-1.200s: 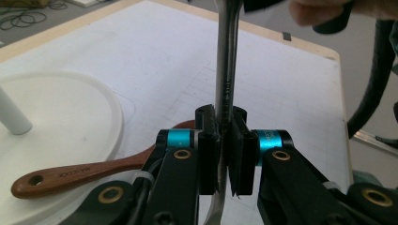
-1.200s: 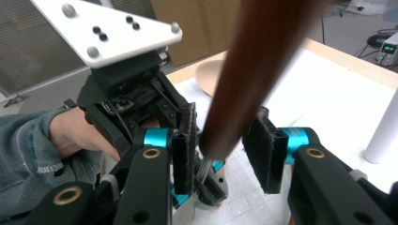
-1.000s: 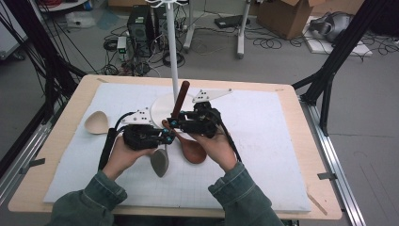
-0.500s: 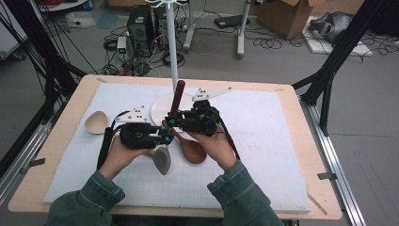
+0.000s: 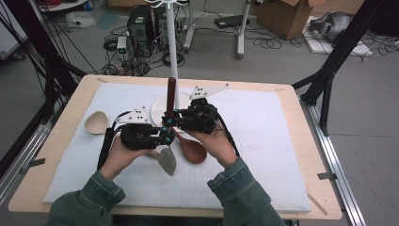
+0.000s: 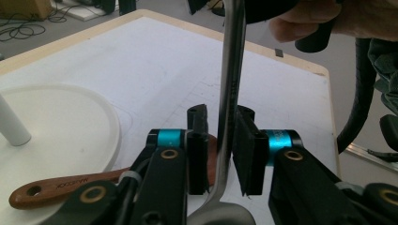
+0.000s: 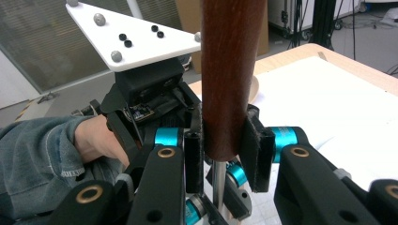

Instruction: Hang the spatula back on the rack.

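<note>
A pale wooden table [image 5: 66, 141] is seen covered by a white gridded mat [image 5: 263, 141]. Near the far middle of the mat a round white plate-shaped base [image 5: 157, 110] carries a thin white upright pole [image 5: 172, 52]. A light beige spoon bowl [image 5: 95, 122] lies apart at the left of the mat. In the left gripper view a second brown wooden handle with a hole at its end [image 6: 61, 185] is seen lying by the rim of the white base, below the left tool.

The left tool [image 5: 163, 137] and the right tool [image 5: 165, 123] are held close together just in front of the base, so that the pole stands directly behind them.

A grey metal spoon [image 5: 167, 160] is found between the pads of the left tool; its slim handle [image 6: 231, 84] runs steeply up past the pads towards the other hand, and its bowl hangs low, just above the mat. The left jaws have just been closing, standing only a little apart with the handle against the right pad; a small gap remains at the other pad.

A dark reddish-brown wooden spoon [image 5: 190, 149] is clamped by the right tool, whose narrow-set pads press on both sides of its thick round handle [image 7: 228, 75]. Its long axis runs from the bowl near the person up and away towards the pole.
</note>
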